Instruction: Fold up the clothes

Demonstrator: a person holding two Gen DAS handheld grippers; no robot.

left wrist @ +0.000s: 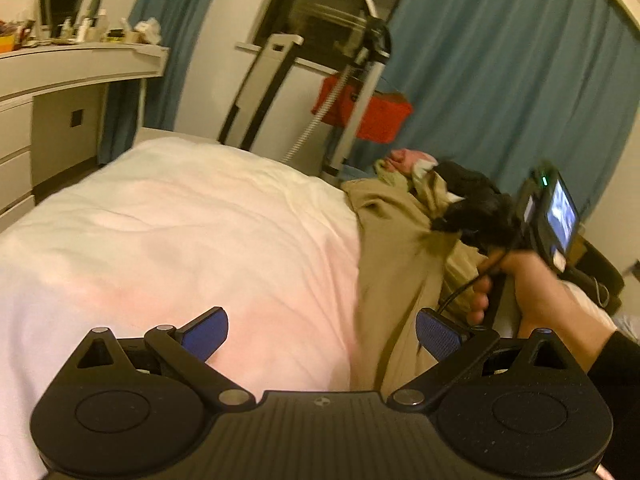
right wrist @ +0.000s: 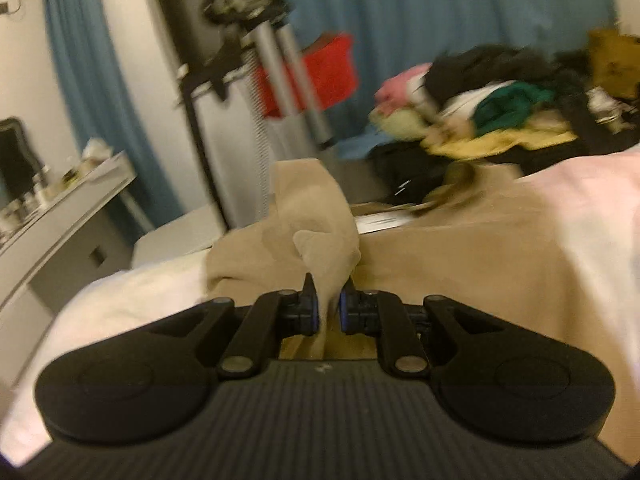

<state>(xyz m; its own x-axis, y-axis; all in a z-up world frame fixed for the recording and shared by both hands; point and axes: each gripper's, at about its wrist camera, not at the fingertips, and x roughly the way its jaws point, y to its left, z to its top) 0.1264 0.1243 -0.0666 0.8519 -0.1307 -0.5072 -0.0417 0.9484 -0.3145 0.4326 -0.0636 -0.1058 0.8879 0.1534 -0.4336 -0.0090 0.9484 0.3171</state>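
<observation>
The left gripper (left wrist: 322, 334) hovers over the white duvet (left wrist: 168, 232), its blue pads spread wide and holding nothing. Off its right pad, the tan garment (left wrist: 396, 248) runs lengthwise away across the duvet's right side toward the pile of clothes (right wrist: 480, 108). The right gripper (right wrist: 329, 308) is nearer: its pads pinch a raised fold of the cloth.

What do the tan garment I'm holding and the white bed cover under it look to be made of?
The tan garment looks like soft, matte woven or knit cloth, possibly cotton: it drapes in limp folds where the right gripper pinches it. The white bed cover looks like a padded, matte quilt: puffy with shallow wrinkles. Blur leaves the weave unclear.
</observation>
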